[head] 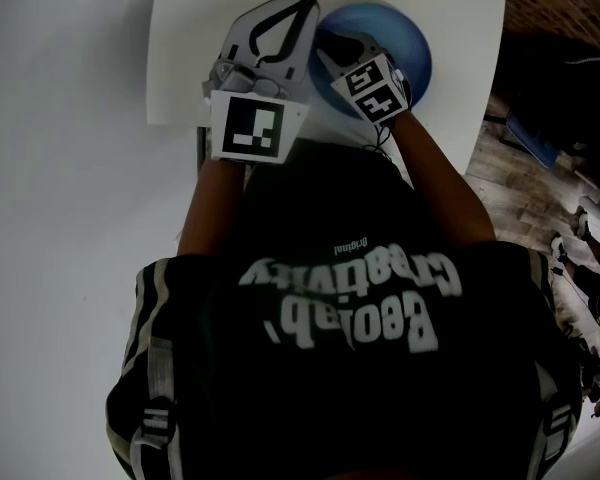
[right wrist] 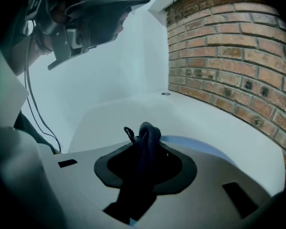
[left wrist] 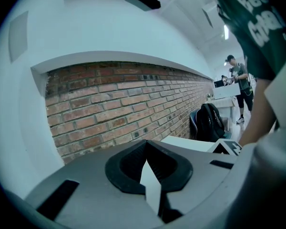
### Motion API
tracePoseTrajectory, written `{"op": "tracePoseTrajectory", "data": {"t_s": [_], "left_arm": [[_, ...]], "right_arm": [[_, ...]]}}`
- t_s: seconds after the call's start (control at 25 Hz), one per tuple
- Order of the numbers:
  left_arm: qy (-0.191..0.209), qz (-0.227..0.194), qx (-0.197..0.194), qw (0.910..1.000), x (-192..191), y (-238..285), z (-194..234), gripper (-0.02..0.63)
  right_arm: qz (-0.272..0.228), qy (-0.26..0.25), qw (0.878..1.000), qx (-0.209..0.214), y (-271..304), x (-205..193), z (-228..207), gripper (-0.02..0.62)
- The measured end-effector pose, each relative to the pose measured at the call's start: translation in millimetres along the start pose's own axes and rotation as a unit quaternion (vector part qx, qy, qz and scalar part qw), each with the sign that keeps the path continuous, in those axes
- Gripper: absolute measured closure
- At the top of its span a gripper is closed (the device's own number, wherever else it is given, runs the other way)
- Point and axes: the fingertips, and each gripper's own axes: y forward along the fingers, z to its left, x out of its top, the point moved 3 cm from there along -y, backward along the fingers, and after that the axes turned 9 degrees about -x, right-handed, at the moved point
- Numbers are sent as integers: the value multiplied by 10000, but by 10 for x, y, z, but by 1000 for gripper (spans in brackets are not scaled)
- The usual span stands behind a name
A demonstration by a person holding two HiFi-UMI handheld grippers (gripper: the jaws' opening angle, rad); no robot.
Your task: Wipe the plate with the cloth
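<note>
The right gripper (right wrist: 145,149) has its fingers clamped on the dark cloth (right wrist: 148,130), above the blue plate (head: 405,43) on the white worktop (head: 460,8). The left gripper (left wrist: 147,149), fingers together and holding nothing, sits just beside the plate.

The person's shirt (head: 350,298) reads "Creativity" (upside down, rest unclear).

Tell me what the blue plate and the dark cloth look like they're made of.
The plate looks smooth, evenly blue, faintly glossy: plastic or glazed ceramic, can't tell which. The cloth looks like dark, matte woven fabric, bunched in soft folds with a loose loop.
</note>
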Motion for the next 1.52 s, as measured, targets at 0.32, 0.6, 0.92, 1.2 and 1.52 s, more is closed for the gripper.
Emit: {"op": "tracePoseTrajectory", "data": {"t_s": [0.32, 0.6, 0.92, 1.2, 1.52], "left_arm": [[35, -105, 12, 9999, 71, -49, -108, 603], [40, -201, -31, 9998, 71, -31, -232, 603], [52, -187, -61, 9998, 193, 126, -378, 603], [140, -193, -125, 9996, 258, 157, -479, 603], [152, -215, -168, 9995, 313, 190, -561, 603]], "right_arm": [[51, -403, 9984, 405, -224, -87, 331, 494], [80, -563, 9974, 442, -381, -219, 376, 493], [197, -531, 9973, 471, -664, -492, 266, 493], [242, -545, 9974, 402, -852, -643, 262, 492], [278, -523, 9979, 273, -1018, -749, 174, 492]]}}
